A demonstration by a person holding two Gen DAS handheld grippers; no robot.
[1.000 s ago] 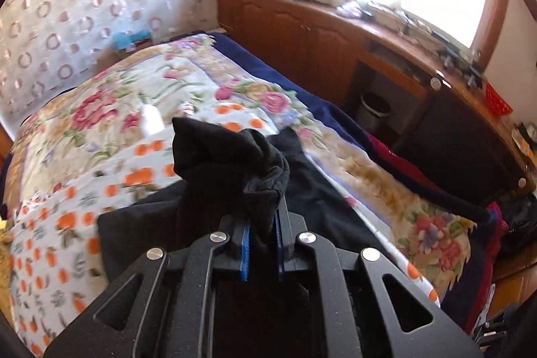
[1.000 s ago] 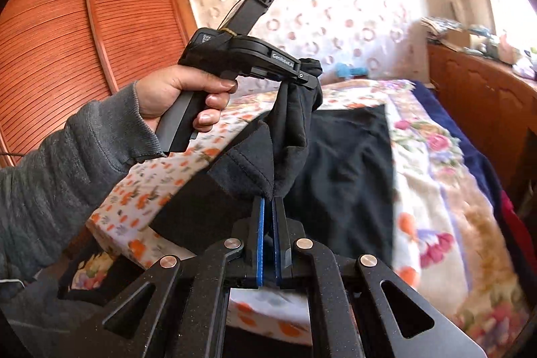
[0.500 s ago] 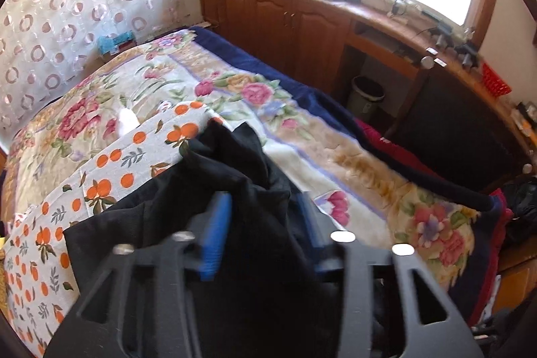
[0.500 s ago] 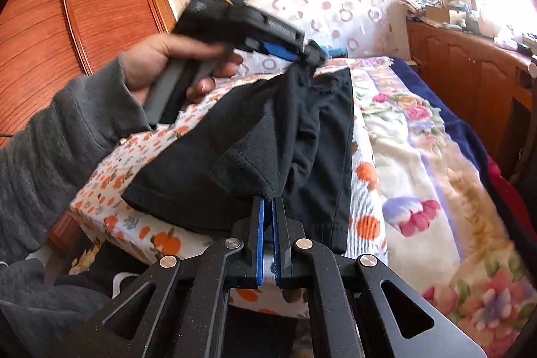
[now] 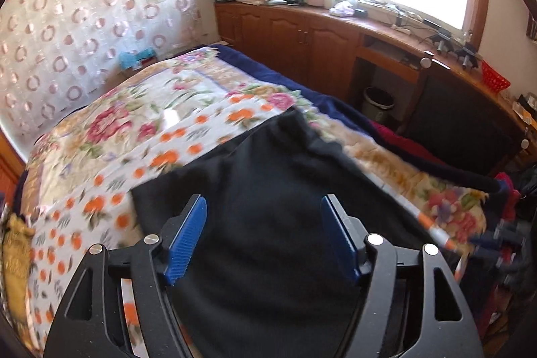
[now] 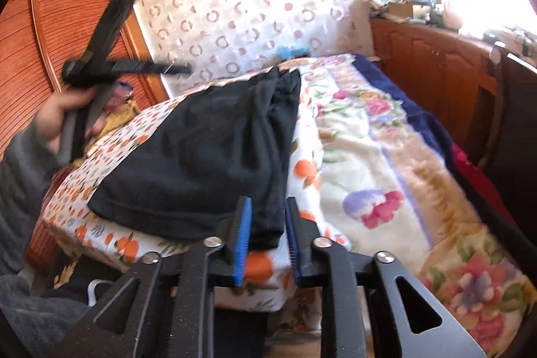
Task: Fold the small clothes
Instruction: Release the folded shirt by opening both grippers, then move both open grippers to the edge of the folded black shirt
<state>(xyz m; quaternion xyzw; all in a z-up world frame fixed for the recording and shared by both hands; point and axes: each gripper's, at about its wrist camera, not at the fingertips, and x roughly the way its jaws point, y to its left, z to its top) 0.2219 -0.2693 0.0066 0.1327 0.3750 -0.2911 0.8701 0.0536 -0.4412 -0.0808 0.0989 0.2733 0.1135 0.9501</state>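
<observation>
A small black garment (image 6: 208, 150) lies folded on the orange-dotted sheet (image 6: 100, 156) of the bed; in the left wrist view the garment (image 5: 268, 210) fills the lower middle. My left gripper (image 5: 265, 237) is open and empty above the garment, and in the right wrist view the left gripper (image 6: 174, 69) is held up at the left, blurred. My right gripper (image 6: 266, 240) is partly open, its blue pads (image 6: 243, 240) on either side of the garment's near corner without pinching it.
A floral blanket (image 6: 386, 163) covers the bed's right part. Wooden cabinets (image 5: 302, 39) with a cluttered top stand under the window, a bin (image 5: 379, 103) below. A slatted wooden wardrobe (image 6: 40, 49) stands left. A patterned curtain (image 5: 84, 22) hangs behind.
Both grippers let go of the black garment. It dropped from being held up and now lies folded on the bed. The left gripper lifted away to the left.
</observation>
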